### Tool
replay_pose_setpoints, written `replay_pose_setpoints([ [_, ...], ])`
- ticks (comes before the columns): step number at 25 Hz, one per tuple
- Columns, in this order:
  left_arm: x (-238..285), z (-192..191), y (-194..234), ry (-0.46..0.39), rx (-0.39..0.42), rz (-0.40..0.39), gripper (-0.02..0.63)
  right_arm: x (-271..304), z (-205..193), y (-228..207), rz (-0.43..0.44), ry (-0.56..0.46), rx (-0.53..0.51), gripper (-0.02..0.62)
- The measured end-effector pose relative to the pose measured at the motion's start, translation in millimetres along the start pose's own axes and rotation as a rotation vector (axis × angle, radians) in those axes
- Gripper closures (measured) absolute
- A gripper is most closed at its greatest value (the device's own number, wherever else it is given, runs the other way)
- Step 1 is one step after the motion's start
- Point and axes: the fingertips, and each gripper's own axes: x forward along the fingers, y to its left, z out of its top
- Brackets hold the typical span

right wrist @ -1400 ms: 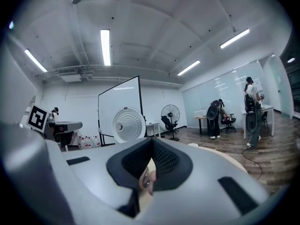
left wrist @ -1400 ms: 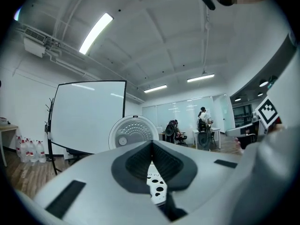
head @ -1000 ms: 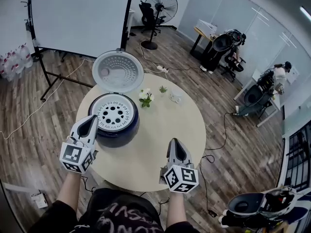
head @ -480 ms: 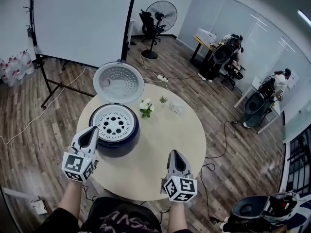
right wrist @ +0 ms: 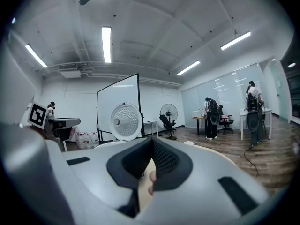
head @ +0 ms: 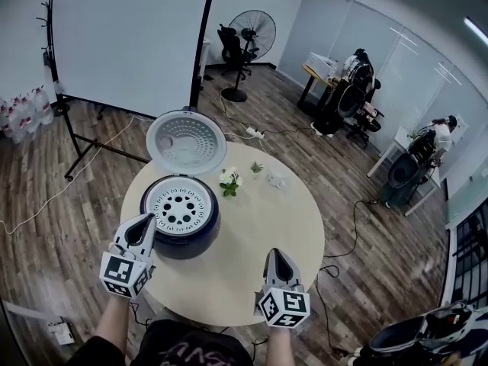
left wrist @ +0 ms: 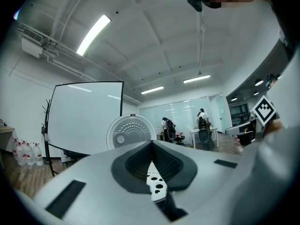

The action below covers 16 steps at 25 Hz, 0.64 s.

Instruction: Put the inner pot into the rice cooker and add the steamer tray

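A dark blue rice cooker (head: 180,221) stands on the left of the round table (head: 252,235), its lid (head: 186,142) swung up behind it. A white steamer tray (head: 178,205) with round holes lies in its mouth; the inner pot beneath is hidden. My left gripper (head: 142,226) hangs shut and empty just left of the cooker's front. My right gripper (head: 277,259) is shut and empty over the table's near edge. In the left gripper view the raised lid (left wrist: 131,130) and a strip of the tray (left wrist: 154,187) show past the closed jaws. The right gripper view shows the lid (right wrist: 126,121) too.
A small white flower sprig (head: 229,178), a tiny green plant (head: 256,167) and a clear glass (head: 275,178) sit at the table's far side. A projector screen (head: 130,33), a floor fan (head: 252,29), floor cables and people at desks (head: 354,78) surround the table.
Both grippers sit a little lower in the head view, and the cooker and table have shifted slightly, as the head camera tilted. Neither gripper moved relative to the table.
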Motion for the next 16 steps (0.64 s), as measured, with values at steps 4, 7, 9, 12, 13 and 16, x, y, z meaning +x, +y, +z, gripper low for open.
replay_pose_setpoints([
  [4,-1.1,-5.2,2.9,0.009,0.001,0.008,0.595,1.9,-3.1,1.2,0.005,0.001,-0.003,0.592],
  [7,-2.3,-5.8,8.5,0.014,0.031,0.026,0.595,6.1,-4.9,4.7,0.011,0.005,-0.004,0.592],
  [9,-3.9,-6.0,11.7,0.011,0.04,0.037,0.595,7.7,-6.9,5.9,0.014,0.009,-0.007,0.592],
  [12,-6.3,-6.8,14.3,0.013,0.038,0.045,0.595,7.6,-6.7,5.0,0.011,0.011,-0.006,0.592],
  [13,-7.2,-6.0,14.8,0.013,0.042,0.049,0.595,7.1,-5.6,4.7,0.01,0.01,-0.008,0.592],
  [16,-9.9,-3.4,16.3,0.013,0.057,0.062,0.595,6.3,-2.3,5.0,0.011,0.009,-0.009,0.592],
])
